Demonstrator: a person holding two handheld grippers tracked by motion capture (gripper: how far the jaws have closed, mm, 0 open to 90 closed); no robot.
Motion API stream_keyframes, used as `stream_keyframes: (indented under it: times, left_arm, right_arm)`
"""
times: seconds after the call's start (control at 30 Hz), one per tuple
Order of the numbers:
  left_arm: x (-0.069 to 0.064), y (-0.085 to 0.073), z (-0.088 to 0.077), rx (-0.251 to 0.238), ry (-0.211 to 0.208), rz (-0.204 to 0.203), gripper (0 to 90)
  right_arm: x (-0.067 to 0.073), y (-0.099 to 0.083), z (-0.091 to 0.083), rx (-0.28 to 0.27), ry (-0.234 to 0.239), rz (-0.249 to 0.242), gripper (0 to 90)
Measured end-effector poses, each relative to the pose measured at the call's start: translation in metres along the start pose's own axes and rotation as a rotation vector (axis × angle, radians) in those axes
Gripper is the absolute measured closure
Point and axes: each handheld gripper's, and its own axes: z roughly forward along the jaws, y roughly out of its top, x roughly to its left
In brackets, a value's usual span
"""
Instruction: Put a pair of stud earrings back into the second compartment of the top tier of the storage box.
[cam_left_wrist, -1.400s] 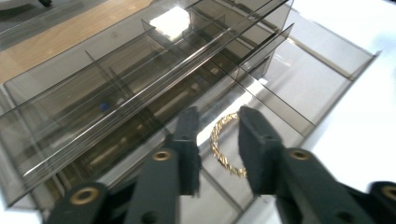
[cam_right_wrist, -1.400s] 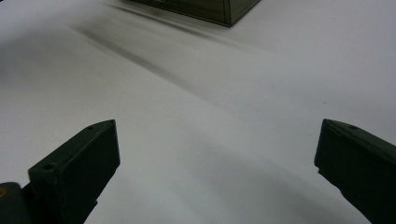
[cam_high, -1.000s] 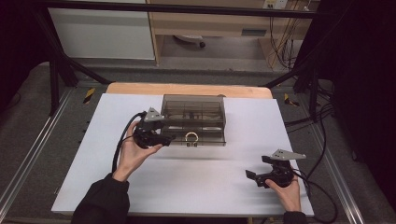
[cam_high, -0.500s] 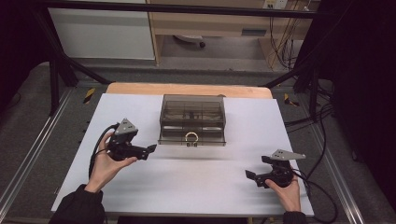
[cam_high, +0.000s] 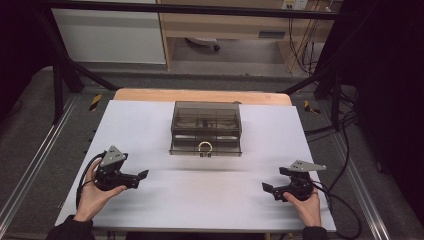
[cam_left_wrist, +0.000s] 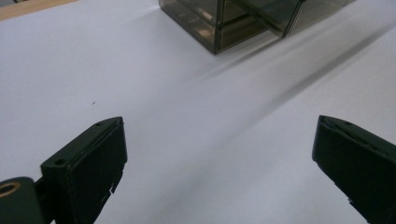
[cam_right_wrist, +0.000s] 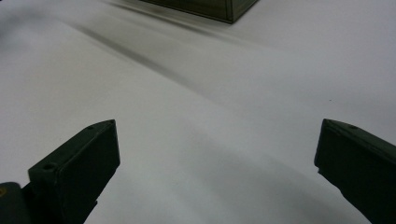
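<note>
A smoky see-through drawer box (cam_high: 206, 128) stands at the middle of the white table (cam_high: 150, 125), with a small gold ring (cam_high: 205, 146) at its front. In the left gripper view the box's corner (cam_left_wrist: 224, 23) lies far ahead. My left gripper (cam_high: 143, 175) rests near the table's left front, well away from the box. Its jaws have just been opening and stand wide with nothing between them (cam_left_wrist: 219, 154). At the right front, my right gripper (cam_high: 266, 188) is open too, with bare table between its jaws (cam_right_wrist: 217, 158). The box's edge (cam_right_wrist: 205, 8) is at the top of the right gripper view.
A wooden strip (cam_high: 200, 95) runs along the table's far edge. Metal rails (cam_high: 30, 170) flank the table on both sides, and cables (cam_high: 345, 165) trail off to the right. Dark frame posts and a shelf unit stand behind.
My left hand has drawn away from the box's left front corner, moving left and toward the near edge. Its jaws have spread. The right hand has stayed put.
</note>
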Motion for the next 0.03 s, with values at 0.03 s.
stream_keyframes:
  times: [0.03]
  left_arm:
    - [0.0014, -0.0030, -0.0009, -0.006, 0.001, -0.008, 3.1]
  right_arm:
    - [0.0000, 0.0000, 0.0001, -0.001, 0.001, -0.001, 0.7]
